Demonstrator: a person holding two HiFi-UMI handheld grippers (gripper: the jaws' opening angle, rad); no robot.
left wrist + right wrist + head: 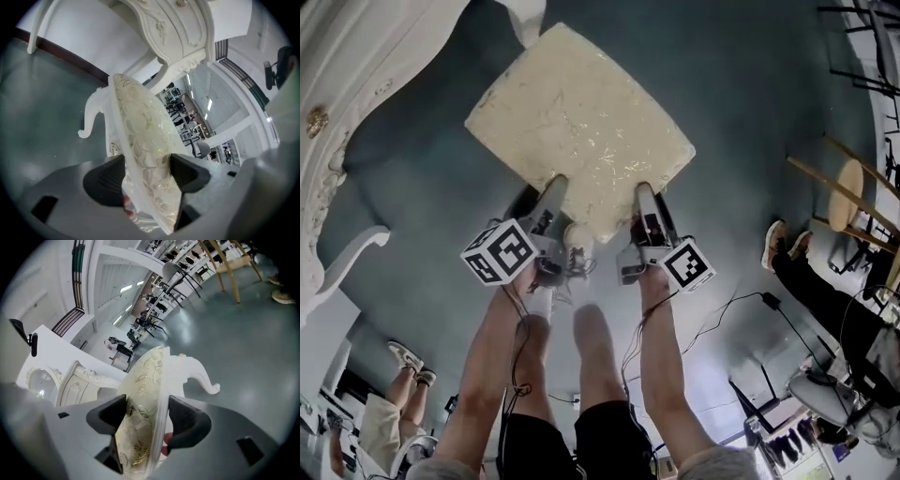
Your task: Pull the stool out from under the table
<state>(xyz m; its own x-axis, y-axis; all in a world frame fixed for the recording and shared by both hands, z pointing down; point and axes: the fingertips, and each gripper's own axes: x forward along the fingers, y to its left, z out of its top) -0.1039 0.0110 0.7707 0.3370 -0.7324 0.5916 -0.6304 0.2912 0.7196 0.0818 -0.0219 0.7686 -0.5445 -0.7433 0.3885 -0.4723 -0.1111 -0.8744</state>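
Grey-green flooring (750,141) spread across the room, bare and smooth, which suited dragging furniture over it. At the far left stood the white carved table (356,112), its curved legs reaching down to the floor.

Just right of the table sat the stool (581,122), its cream patterned seat turned like a diamond with one corner pointing near, toward the person. Almost the whole seat lay in open view beside the table rather than beneath it, so the pull looked largely done. Only the far corner remained close to a table leg.

Both tools had hold of the seat's near edges, one on each side of the near corner, presumably so the stool would come back straight without swinging. The left gripper (147,173) was clamped on the cushion edge, its dark ribbed pads (110,180) pressing the padded rim from both faces. The right gripper (147,420) pinched the same rim the same way. The jaws stood fairly wide only because the cushion was thick.

One curled white stool leg (199,373) showed beyond the right grip, above the floor, though whether it touched could not be told.
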